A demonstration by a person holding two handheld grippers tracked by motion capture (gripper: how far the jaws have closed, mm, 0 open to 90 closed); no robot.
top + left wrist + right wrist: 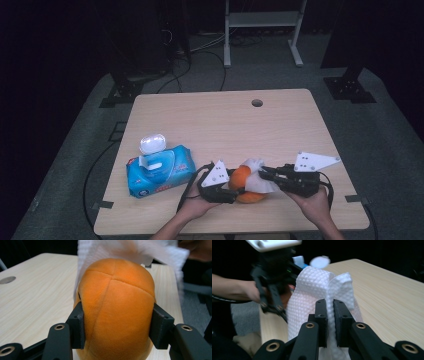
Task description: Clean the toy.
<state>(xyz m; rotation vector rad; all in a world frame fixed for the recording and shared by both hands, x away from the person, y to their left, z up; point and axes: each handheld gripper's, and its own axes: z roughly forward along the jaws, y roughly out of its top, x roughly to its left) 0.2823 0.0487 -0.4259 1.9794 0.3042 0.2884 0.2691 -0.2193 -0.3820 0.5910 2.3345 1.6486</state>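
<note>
An orange plush fruit (pixel 242 181) sits near the table's front edge, and my left gripper (pixel 235 189) is shut on it. In the left gripper view the black pads (pixel 78 327) press into both sides of the orange plush fruit (pixel 116 307). A white textured wipe (pixel 259 176) lies draped over the fruit's right side. My right gripper (pixel 262 174) comes in from the right, shut on the wipe. In the right gripper view the jaws of my right gripper (pixel 330 315) pinch a fold of the wipe (pixel 312 290), with the left gripper (pixel 272 292) behind it.
A blue pack of wet wipes (pixel 159 172) with its white lid (pixel 152 143) flipped open lies at the front left of the wooden table (pixel 225 125). A cable hole (pixel 257 103) sits near the far edge. A metal frame (pixel 262 30) stands on the floor beyond.
</note>
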